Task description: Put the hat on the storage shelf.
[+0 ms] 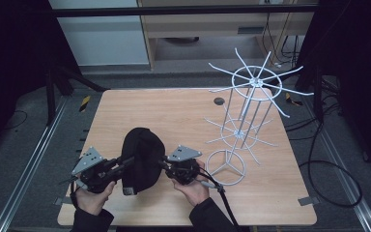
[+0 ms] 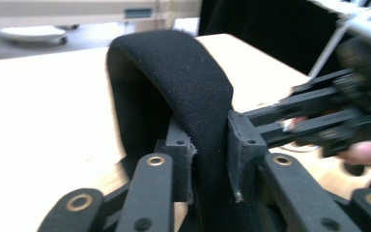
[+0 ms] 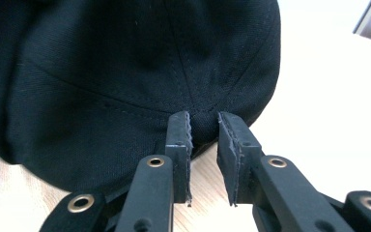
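Observation:
A black cap (image 1: 142, 151) is held up over the near part of the wooden table (image 1: 174, 113), between my two grippers. From the left, my left gripper (image 1: 124, 164) is shut on the cap's thick black edge band (image 2: 188, 77), which arches up between its jaws (image 2: 210, 154). My right gripper (image 1: 164, 164) comes from the right, and its jaws pinch a fold at the top of the cap's crown (image 3: 125, 63), close to the gripper's tip (image 3: 204, 130). In the left gripper view the right gripper (image 2: 328, 113) shows blurred at the right.
A white wire display rack (image 1: 244, 130) with spoked arms at two levels and a ring base stands on the table's right half, close to my right hand. A small dark round grommet (image 1: 219, 101) sits near the far edge. Cables lie on the floor to the right.

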`<state>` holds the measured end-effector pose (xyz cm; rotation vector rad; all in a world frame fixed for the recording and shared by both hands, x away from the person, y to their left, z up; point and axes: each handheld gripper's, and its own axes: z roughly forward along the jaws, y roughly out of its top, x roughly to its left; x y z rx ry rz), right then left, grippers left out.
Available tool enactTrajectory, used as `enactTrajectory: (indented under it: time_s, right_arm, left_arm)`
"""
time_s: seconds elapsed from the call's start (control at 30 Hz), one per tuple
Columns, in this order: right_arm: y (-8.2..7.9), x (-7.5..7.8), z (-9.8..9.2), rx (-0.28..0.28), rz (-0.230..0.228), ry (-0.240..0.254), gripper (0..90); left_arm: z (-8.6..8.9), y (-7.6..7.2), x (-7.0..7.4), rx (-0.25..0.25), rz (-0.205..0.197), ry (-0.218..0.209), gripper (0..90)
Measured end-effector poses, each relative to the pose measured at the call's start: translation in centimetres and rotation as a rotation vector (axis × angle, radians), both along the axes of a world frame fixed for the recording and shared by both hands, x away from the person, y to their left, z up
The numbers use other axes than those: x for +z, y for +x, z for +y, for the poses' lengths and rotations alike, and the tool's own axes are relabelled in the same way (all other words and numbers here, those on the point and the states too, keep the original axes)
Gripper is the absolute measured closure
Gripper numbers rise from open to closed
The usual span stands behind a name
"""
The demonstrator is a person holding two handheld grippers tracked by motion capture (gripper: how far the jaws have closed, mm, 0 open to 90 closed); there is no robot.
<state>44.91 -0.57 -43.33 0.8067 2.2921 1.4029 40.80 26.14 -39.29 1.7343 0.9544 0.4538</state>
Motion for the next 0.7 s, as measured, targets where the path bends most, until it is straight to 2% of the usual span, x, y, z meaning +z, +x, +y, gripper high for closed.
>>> enactTrajectory:
  time_s: [0.13, 0.37, 0.43, 0.47, 0.5, 0.6, 0.7]
  right_arm:
    - [-0.4, 0.4, 0.3, -0.007, -0.028, -0.037, 75.2]
    - [-0.3, 1.0, 2.3, 0.017, -0.04, -0.071, 75.2]
    - [-0.3, 1.0, 3.2, 0.026, -0.051, -0.078, 75.1]
    - [-0.2, 0.9, 3.6, 0.029, -0.055, -0.081, 75.2]
    - [-0.1, 0.8, 4.1, 0.03, -0.062, -0.078, 86.0]
    - [0.2, 0.8, 4.9, 0.039, -0.068, -0.05, 75.4]
    - [0.1, 1.1, 4.8, 0.032, -0.099, -0.056, 70.9]
  left_arm:
    - [0.9, 0.5, -1.3, 0.062, 0.051, 0.036, 62.1]
    - [3.2, 1.7, -3.4, 0.182, 0.128, 0.087, 48.1]
    - [3.7, 2.0, -3.9, 0.231, 0.126, 0.139, 46.1]
    - [3.9, 2.2, -4.3, 0.249, 0.133, 0.15, 44.6]
    - [4.2, 2.4, -4.6, 0.26, 0.145, 0.156, 44.1]
    - [4.9, 2.8, -5.3, 0.286, 0.173, 0.161, 44.3]
    - [5.2, 2.9, -5.3, 0.301, 0.174, 0.161, 44.5]
